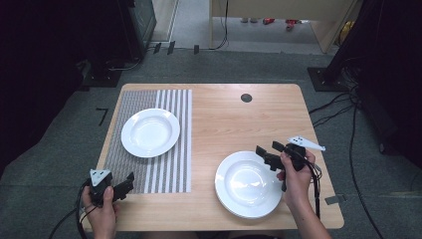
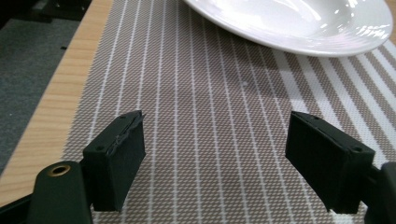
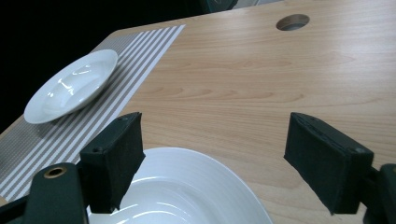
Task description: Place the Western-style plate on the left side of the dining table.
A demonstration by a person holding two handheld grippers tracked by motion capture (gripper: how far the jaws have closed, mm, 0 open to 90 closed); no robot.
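A white plate (image 1: 150, 132) rests on the striped placemat (image 1: 171, 172) at the table's left. Another white plate (image 1: 247, 183), seemingly a stack, lies on the bare wood at the front right. My left gripper (image 1: 128, 182) hovers open over the mat's front edge; its view has the mat (image 2: 210, 116) between the jaws and the plate's rim (image 2: 299, 23) ahead. My right gripper (image 1: 268, 153) is open above the far right rim of the front plate (image 3: 187, 191), nothing between its jaws. The far plate (image 3: 70, 86) lies beyond, on the mat.
The wooden table (image 1: 234, 117) has a round cable hole (image 1: 246, 97) near its back edge. Cables trail on the carpet to the right (image 1: 348, 144). Dark equipment stands at the far left and right of the floor.
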